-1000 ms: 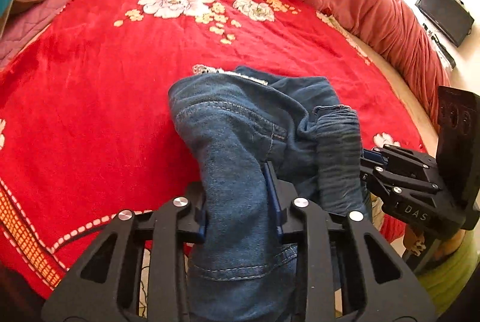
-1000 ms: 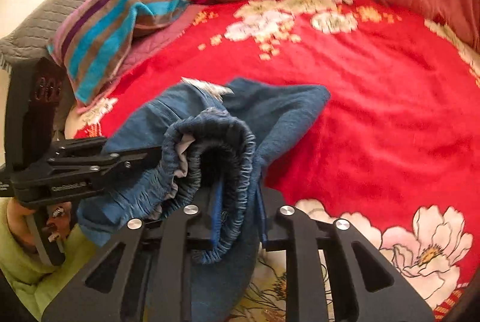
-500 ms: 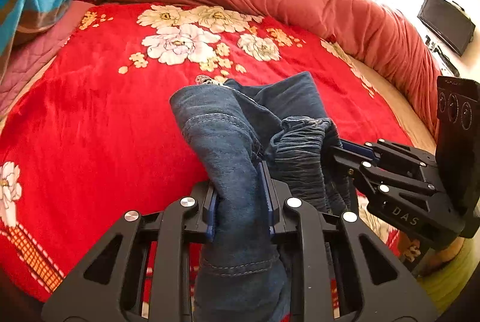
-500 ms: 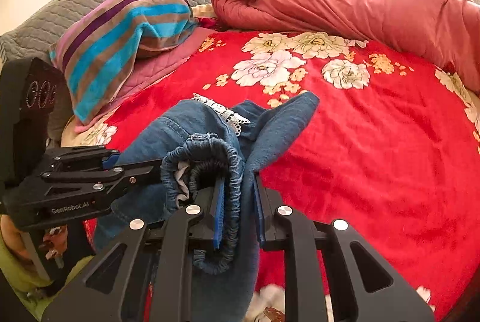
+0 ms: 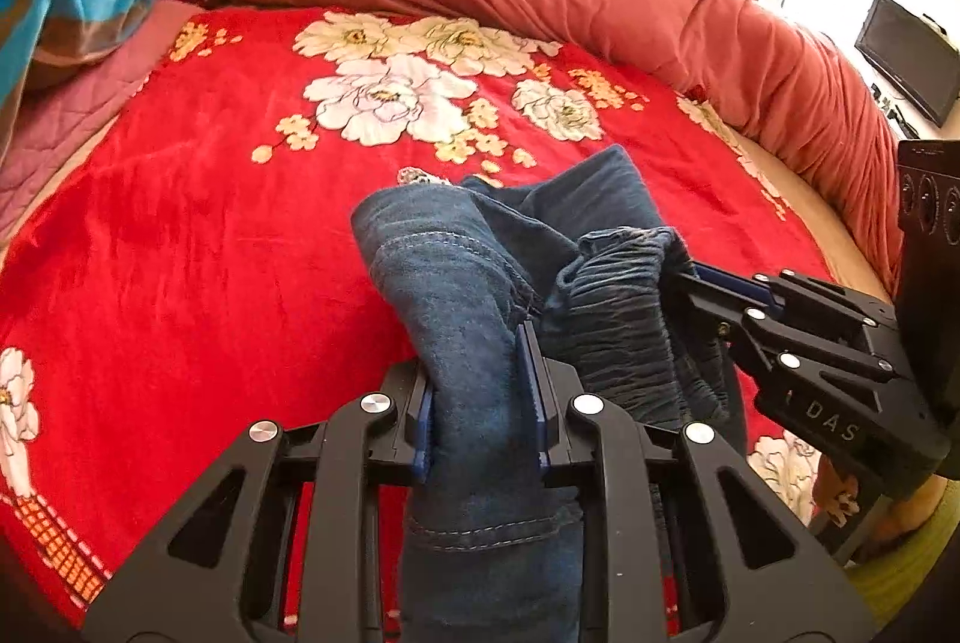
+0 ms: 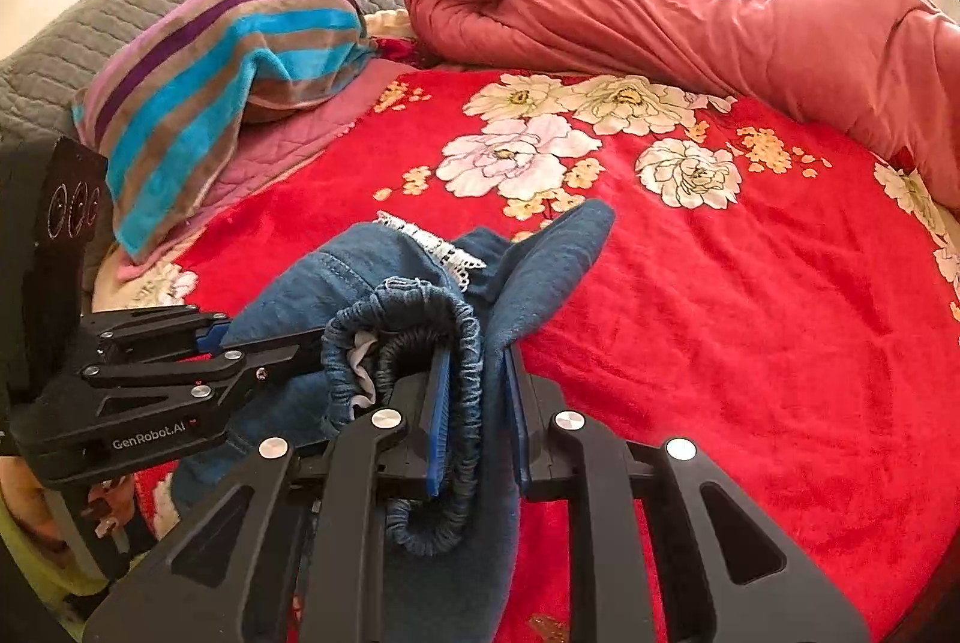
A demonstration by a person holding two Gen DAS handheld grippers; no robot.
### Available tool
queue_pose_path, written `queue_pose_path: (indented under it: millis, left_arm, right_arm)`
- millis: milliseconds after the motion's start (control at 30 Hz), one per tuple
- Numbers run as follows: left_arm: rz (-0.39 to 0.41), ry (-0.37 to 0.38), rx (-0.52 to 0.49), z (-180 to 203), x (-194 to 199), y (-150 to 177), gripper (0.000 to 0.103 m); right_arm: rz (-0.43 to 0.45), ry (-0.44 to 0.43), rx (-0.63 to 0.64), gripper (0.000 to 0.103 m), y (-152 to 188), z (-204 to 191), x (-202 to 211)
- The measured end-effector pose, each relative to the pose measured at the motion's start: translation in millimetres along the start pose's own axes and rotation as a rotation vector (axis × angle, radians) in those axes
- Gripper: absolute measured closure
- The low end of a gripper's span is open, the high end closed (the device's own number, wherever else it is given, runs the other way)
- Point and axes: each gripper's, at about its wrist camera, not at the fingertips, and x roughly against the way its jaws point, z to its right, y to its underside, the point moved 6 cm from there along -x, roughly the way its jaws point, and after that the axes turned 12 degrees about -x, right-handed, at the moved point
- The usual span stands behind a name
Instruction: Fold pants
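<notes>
Blue pants (image 5: 474,319) are held bunched above a red floral blanket (image 5: 198,247). The left gripper (image 5: 480,403) is clamped on a denim fold, the right gripper (image 6: 474,403) on the elastic waistband (image 6: 462,337), apparently so the garment can be spread for folding.

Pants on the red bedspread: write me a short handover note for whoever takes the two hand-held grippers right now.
Left hand-held gripper: shut on a thick fold of the blue pants.
Right hand-held gripper: shut on the gathered elastic waistband.
Pants: bunched between the two grippers, which sit close side by side, with the far end resting on the red floral bedspread.
Done: both ends gripped and brought together.
Left: lay the pants flat, smooth them and finish the folds; no tidy fold shows yet.
</notes>
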Motion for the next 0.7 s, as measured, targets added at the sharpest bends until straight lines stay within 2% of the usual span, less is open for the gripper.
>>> queue_pose_path:
  millis: [167,233,333,367,433,500,633,667,700]
  left_arm:
    - [-0.014,-0.005,0.033,-9.0,-7.3,7.4,0.084]
    - [-0.03,-0.01,0.044,-13.2,-11.5,11.6,0.082]
    - [-0.046,-0.013,0.055,-18.0,-16.4,16.9,0.075]
    - [-0.051,-0.015,0.054,-18.4,-17.4,18.2,0.072]
    - [-0.06,-0.02,0.053,-19.1,-19.1,20.5,0.069]
    - [-0.066,-0.02,0.055,-19.2,-19.7,22.9,0.068]
    - [-0.066,-0.024,0.058,-18.8,-15.3,25.0,0.064]
    - [-0.063,-0.02,0.063,-18.5,-12.0,25.5,0.059]
    - [-0.057,-0.014,0.07,-18.0,-7.8,26.2,0.05]
  right_arm:
    - [-0.015,0.1,-0.026,0.085,7.3,15.4,-10.3]
    - [-0.03,0.15,-0.045,0.072,11.8,25.4,-15.2]
    - [-0.068,0.183,-0.088,0.062,18.7,40.1,-22.7]
    - [-0.086,0.191,-0.114,0.061,21.5,46.6,-25.6]
    - [-0.113,0.198,-0.154,0.055,26.4,56.1,-29.7]
    - [-0.122,0.189,-0.182,0.054,28.3,60.1,-31.8]
    - [-0.096,0.165,-0.206,0.049,25.3,57.2,-21.4]
    - [-0.076,0.146,-0.216,0.046,23.7,55.8,-13.8]
    - [-0.051,0.14,-0.22,0.033,22.4,54.7,-5.2]
